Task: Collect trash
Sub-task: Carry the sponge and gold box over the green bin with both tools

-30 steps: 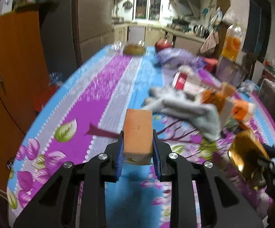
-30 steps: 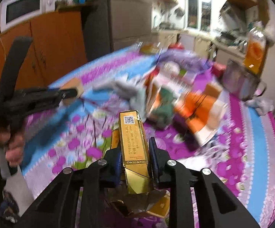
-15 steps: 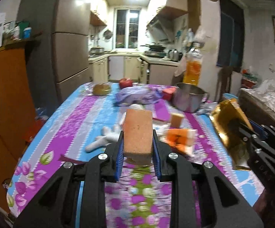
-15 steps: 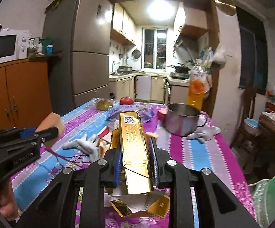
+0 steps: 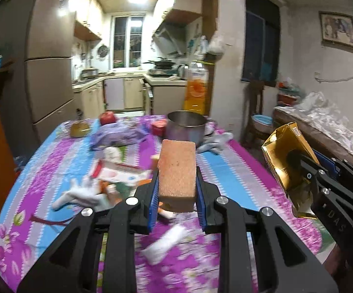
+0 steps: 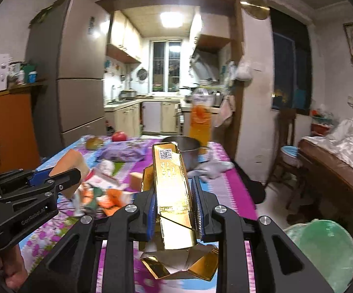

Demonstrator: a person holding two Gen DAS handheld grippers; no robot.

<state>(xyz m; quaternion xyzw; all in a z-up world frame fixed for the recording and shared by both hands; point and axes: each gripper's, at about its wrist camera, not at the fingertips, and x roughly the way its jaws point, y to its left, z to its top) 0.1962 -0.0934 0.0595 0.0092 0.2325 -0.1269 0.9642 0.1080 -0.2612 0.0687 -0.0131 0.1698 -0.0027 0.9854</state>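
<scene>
The left gripper (image 5: 177, 190) is clamped on an orange-brown sponge block (image 5: 177, 171), which stands up between the blue pads in the middle of the left wrist view. At the right edge of that same view, the right gripper (image 5: 298, 168) shows from the side with a crumpled gold carton (image 5: 282, 156) pinched in it.

From the right wrist view the grip is plain: the right gripper (image 6: 174, 207) squeezes the gold carton (image 6: 172, 185) across its narrow sides, with the QR code at the top end facing the camera and the crushed lower end spilling out below the jaws (the flaps are bent and folded there). The left gripper (image 6: 64, 178) appears at the left of this frame with the sponge block (image 6: 70, 163) poking up past its finger, and a bit of the person's hand (image 6: 13, 268) shows in the lower left corner.

Both grippers hang above a table covered with a purple, blue and white flowered cloth (image 5: 227, 180). Scattered on it, left of centre, lie a white glove (image 5: 78, 194), a torn red-and-white wrapper (image 5: 117, 173) and a small white packet (image 5: 165, 243) near the bottom of the frame. Farther back sit a steel pot (image 5: 185, 128), an orange juice bottle (image 5: 197, 86) behind it, a purple bag (image 5: 117, 136) and a red apple (image 5: 107, 117). A green-lined bin (image 6: 322, 249) sits at the lower right of the right wrist view, beside the table.
</scene>
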